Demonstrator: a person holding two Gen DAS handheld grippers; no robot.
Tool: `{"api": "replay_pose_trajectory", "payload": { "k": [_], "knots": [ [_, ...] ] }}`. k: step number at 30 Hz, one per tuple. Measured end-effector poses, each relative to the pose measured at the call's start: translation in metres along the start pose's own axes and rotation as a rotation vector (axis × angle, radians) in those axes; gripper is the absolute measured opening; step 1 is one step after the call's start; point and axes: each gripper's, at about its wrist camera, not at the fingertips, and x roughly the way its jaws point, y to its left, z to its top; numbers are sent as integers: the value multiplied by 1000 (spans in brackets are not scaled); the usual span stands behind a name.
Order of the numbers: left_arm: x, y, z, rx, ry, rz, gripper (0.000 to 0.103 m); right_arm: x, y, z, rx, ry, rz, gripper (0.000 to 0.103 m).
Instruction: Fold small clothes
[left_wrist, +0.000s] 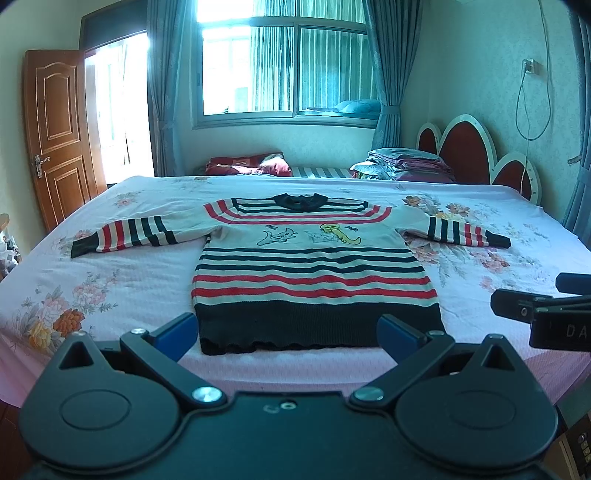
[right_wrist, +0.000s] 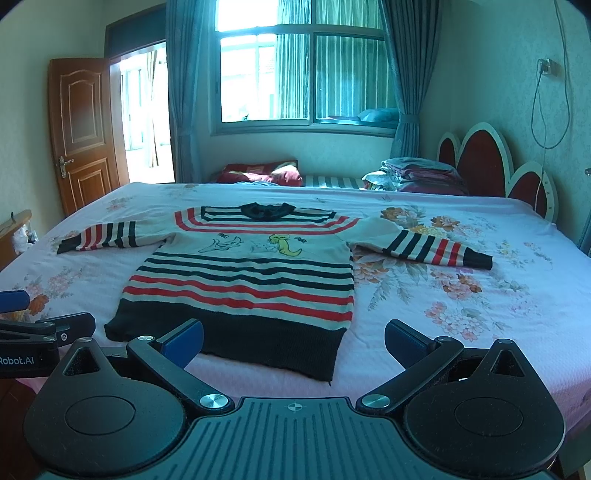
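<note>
A small knitted sweater (left_wrist: 314, 266) (right_wrist: 251, 273) with red, dark and white stripes and cartoon figures on the chest lies flat on the bed, both sleeves spread out sideways, dark hem nearest me. My left gripper (left_wrist: 288, 338) hovers open just short of the hem, its blue pads wide apart with nothing between them. My right gripper (right_wrist: 293, 341) is open too, near the hem's right corner, holding nothing. Each gripper shows at the edge of the other's view.
The bed (left_wrist: 129, 280) carries a pink floral sheet. Folded bedding (left_wrist: 402, 164) and a red pillow (left_wrist: 243, 166) lie at the far side by the headboard (left_wrist: 476, 151). A wooden door (left_wrist: 59, 136) stands open at left; a window with curtains sits behind.
</note>
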Motion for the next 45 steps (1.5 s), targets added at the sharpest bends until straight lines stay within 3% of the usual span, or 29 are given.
{"api": "replay_pose_trajectory", "payload": {
  "k": [21, 31, 45],
  "knots": [
    [14, 4, 2, -1, 5, -4, 103, 16, -3, 4, 13, 2, -15, 103],
    [60, 10, 30, 11, 9, -47, 103, 49, -10, 24, 43, -6, -57, 103],
    [149, 29, 74, 22, 27, -89, 103, 130, -22, 69, 97, -11, -144, 103]
  ]
}}
